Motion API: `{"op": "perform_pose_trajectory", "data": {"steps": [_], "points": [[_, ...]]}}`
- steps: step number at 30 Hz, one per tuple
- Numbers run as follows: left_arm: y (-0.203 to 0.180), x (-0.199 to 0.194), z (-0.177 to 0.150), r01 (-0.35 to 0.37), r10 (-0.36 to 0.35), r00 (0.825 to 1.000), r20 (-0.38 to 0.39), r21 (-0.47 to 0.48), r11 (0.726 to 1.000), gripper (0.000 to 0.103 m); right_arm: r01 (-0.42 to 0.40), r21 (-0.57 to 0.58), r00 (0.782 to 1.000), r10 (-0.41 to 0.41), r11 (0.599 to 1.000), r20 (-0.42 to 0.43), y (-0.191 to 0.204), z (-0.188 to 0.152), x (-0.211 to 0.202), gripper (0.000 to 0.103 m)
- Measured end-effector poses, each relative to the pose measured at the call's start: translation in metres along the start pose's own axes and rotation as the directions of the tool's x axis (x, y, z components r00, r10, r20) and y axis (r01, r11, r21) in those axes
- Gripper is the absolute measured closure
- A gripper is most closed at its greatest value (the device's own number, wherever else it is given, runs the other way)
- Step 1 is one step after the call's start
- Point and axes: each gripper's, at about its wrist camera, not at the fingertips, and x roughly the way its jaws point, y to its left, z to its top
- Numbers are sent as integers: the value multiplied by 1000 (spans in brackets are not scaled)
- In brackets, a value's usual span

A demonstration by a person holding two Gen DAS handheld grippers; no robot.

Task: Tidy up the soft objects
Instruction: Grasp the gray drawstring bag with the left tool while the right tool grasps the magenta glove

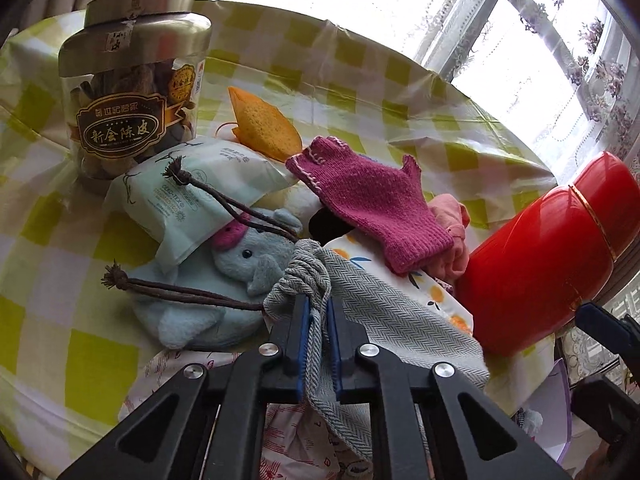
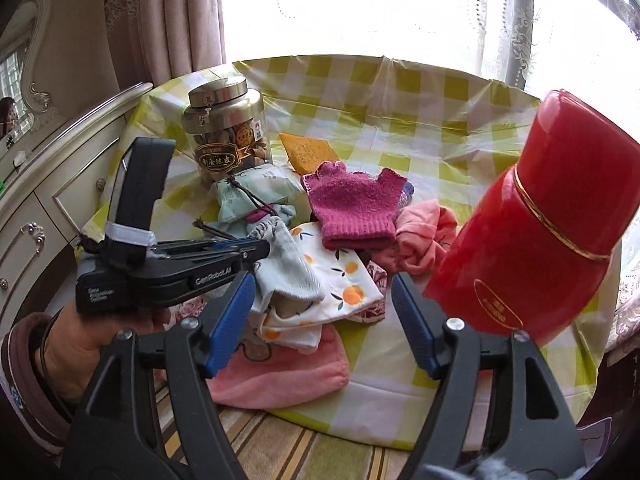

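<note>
In the left wrist view, the left gripper (image 1: 319, 322) is seen clamped on a fold of the grey herringbone drawstring pouch (image 1: 384, 320), just below its gathered neck. The pouch lies on top of the pile, over the blue plush elephant (image 1: 224, 280) and the orange-print cloth (image 1: 436, 296), and its two dark cords (image 1: 192, 292) run across the elephant and the pale green tissue pack (image 1: 200, 196). A snag is judged the main risk: if the pouch is lifted, the knotted cord ends could drag the tissue pack or the elephant along, and the magenta knitted glove (image 1: 372, 204), which rests loosely on the heap, could be tipped off. Only a thin fold appears to be pinched, so a slip is thought possible. The fabric is seen as limp, woven and creased, bunched tight at the neck. In the right wrist view, the right gripper (image 2: 322, 322) is seen with its jaws apart and nothing between them, held above the near edge of the tabletop (image 2: 400, 92), over the pink towel (image 2: 288, 376). The red canister (image 2: 532, 240) stands tilted just beside its right finger (image 2: 414, 322), and a knock from that finger is judged likely to topple it onto the soft things. The left gripper is shown from the side, held in a hand (image 2: 84, 340), its tips closed on the pouch, whose body hangs slack over the orange-print cloth. The labelled jar (image 2: 228, 132) stands behind the pile, apart from both grippers.
</note>
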Motion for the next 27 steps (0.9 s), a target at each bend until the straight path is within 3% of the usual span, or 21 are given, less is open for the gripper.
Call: {"op": "perform_pose_trajectory", "data": {"steps": [13, 27], "points": [[31, -31, 8, -79, 96, 978, 183, -100, 992, 94, 73, -31, 996, -75, 997, -58, 3, 40, 80, 29], [42, -30, 7, -69, 94, 974, 206, -124, 990, 93, 134, -58, 974, -143, 989, -176, -12, 56, 170, 29]]}}
